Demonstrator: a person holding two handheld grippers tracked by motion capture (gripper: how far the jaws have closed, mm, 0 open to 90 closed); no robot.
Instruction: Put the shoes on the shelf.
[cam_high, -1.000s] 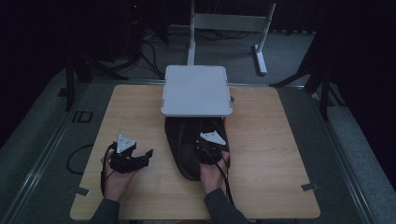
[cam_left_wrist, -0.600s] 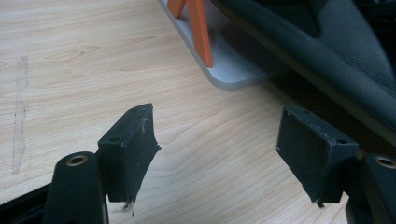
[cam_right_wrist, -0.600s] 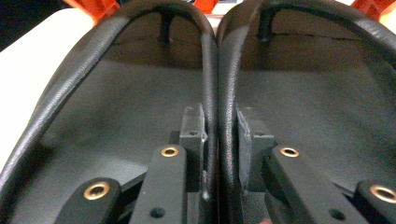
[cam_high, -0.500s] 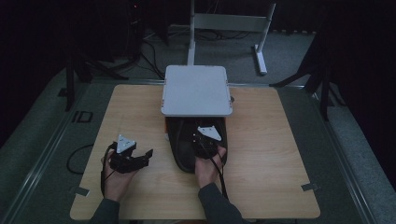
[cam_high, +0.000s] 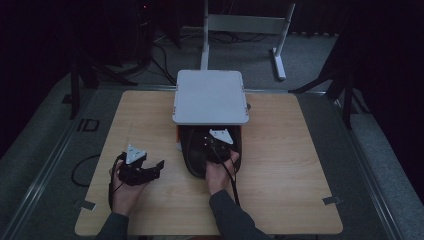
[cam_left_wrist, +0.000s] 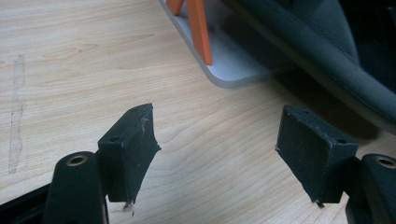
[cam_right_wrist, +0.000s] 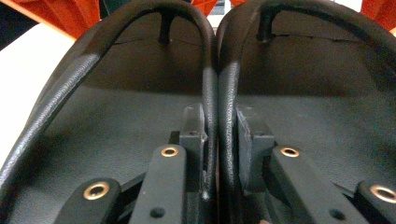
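— Flip-flops (cam_high: 210, 152): where are they?
— Mid-table, toes tucked under the grey stand (cam_high: 210, 97). The right gripper (cam_right_wrist: 219, 140) pinches their two inner straps (cam_right_wrist: 212, 93) together.
— And the left gripper (cam_left_wrist: 217, 144)?
— Jaws apart, clasping nothing — over bare table (cam_left_wrist: 70, 56).

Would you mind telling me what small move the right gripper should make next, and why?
Probably a short push forward, sliding the pair further under the grey rack. The right gripper is shut on the two inner straps of the black flip-flops, whose toes already sit under the rack. The left gripper rests open on the table.
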